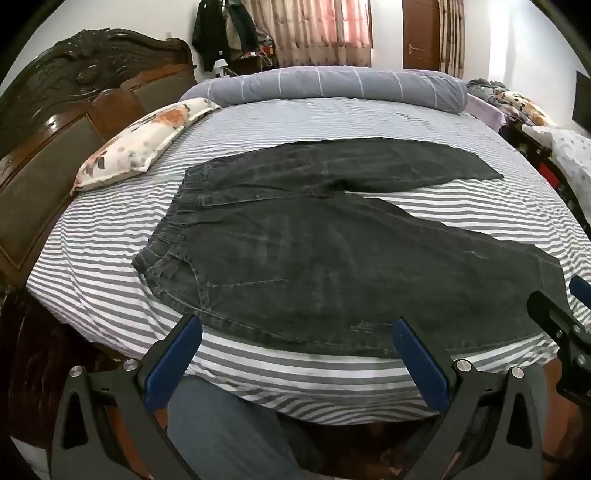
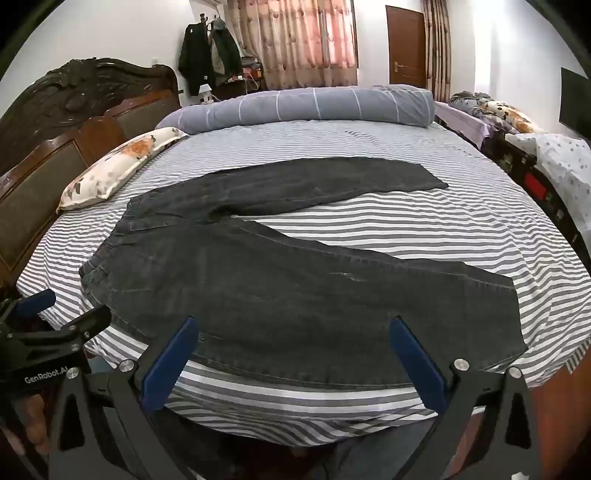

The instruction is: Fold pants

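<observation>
A pair of dark grey jeans (image 1: pixel 325 251) lies spread flat on a bed with a grey-and-white striped sheet (image 1: pixel 110 236). In the left wrist view the waistband points toward 9 o'clock and the two legs splay apart toward 3 o'clock, the far leg running to about 2 o'clock and the near leg to about 4 o'clock, with a wedge of striped sheet showing between them. The near edge of the jeans lies close to the front edge of the mattress.

The left gripper (image 1: pixel 297 334) hangs at 6 o'clock of its own view, its blue-padded fingers (image 1: pixel 173 363) spread wide and empty, their tips over the near hem line of the jeans without visibly pressing it. The right gripper (image 2: pixel 295 334) is likewise released, fingers (image 2: pixel 417 363) wide apart and holding nothing, poised over the near edge of the lower leg. Each gripper shows in the other's view: the right one at 4 o'clock in the left view, the left one at 8 o'clock in the right view.

A floral pillow (image 1: pixel 144 140) rests at 10 o'clock against the carved wooden headboard (image 1: pixel 74 96). A rolled blue-grey duvet (image 1: pixel 332 83) lies across the far side of the bed at 12 o'clock. Beyond it hang patterned curtains (image 1: pixel 314 29), and dark jackets (image 1: pixel 221 29) hang at 11 o'clock.
</observation>
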`<action>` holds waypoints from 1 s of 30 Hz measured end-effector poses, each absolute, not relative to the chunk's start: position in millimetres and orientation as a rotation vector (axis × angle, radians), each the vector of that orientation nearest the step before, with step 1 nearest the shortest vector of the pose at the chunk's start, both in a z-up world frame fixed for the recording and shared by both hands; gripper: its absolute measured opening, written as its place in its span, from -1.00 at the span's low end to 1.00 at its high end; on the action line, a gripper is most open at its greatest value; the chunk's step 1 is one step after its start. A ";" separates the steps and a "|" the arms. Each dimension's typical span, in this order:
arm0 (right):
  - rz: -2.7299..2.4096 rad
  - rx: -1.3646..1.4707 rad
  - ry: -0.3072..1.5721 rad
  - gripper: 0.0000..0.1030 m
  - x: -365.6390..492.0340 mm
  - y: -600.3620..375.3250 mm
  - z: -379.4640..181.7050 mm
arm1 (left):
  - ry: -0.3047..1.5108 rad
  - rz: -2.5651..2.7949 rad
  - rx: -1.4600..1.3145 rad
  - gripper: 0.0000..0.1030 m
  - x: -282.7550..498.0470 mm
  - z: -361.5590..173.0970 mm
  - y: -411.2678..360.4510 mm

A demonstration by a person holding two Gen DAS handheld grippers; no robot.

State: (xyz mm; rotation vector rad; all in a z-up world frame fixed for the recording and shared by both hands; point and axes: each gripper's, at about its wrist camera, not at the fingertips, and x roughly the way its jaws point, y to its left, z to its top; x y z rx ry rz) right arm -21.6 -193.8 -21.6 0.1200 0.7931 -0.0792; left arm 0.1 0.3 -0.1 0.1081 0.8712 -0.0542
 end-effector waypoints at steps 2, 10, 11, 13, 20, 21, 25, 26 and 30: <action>-0.079 0.122 0.797 0.99 -21.1 -194.0 -21.2 | 0.868 -0.059 0.105 0.99 -0.6 1.0 0.1; -0.093 0.101 0.794 0.99 -17.1 -188.2 -19.1 | 0.865 -0.063 0.091 0.99 3.0 0.4 1.3; -0.091 0.101 0.795 0.99 -16.6 -190.6 -18.2 | 0.865 -0.057 0.095 0.99 3.6 0.6 1.6; -0.091 0.100 0.801 0.99 -16.2 -191.5 -18.4 | 0.871 -0.044 0.097 0.99 5.4 0.8 2.7; -0.105 0.087 0.826 0.99 -14.4 -191.3 -22.5 | 0.888 -0.038 0.102 0.99 7.0 1.1 0.2; -0.109 0.085 0.833 0.99 -13.7 -191.3 -22.7 | 0.889 -0.040 0.098 0.99 7.5 1.1 1.1; -0.117 0.094 0.857 0.99 -10.6 -194.3 -26.0 | 0.895 -0.037 0.100 0.99 9.6 0.3 1.8; -0.120 0.093 0.862 0.99 -10.2 -194.7 -26.7 | 0.895 -0.037 0.100 0.99 10.2 0.6 2.1; -0.129 0.083 0.877 0.99 -7.2 -195.6 -28.9 | 0.893 -0.038 0.115 0.99 11.5 -1.0 0.3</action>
